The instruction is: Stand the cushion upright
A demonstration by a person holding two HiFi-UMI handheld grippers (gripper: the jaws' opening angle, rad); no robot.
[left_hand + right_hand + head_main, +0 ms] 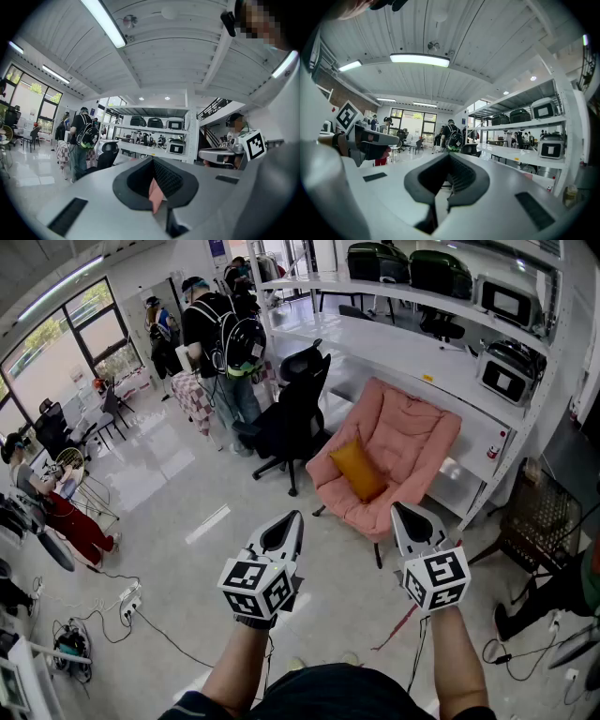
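An orange cushion [357, 470] lies slanted on the seat of a pink padded chair [409, 427] in the head view. Both grippers are held level in the air in front of the chair, well short of it. My left gripper [287, 521] points toward the chair's left front; its jaws are shut with nothing between them. My right gripper [406, 514] points at the chair's front edge and is shut and empty too. In the left gripper view a sliver of the pink chair [155, 194] shows past the closed left gripper [152, 161]. The right gripper [449, 157] faces the room.
A black office chair [295, 413] stands just left of the pink chair. A long white shelf unit [441, 362] runs behind it. A person with a backpack [220, 334] stands farther back. A dark wire rack [539, 517] stands at the right, and cables [141, 615] lie on the floor at the left.
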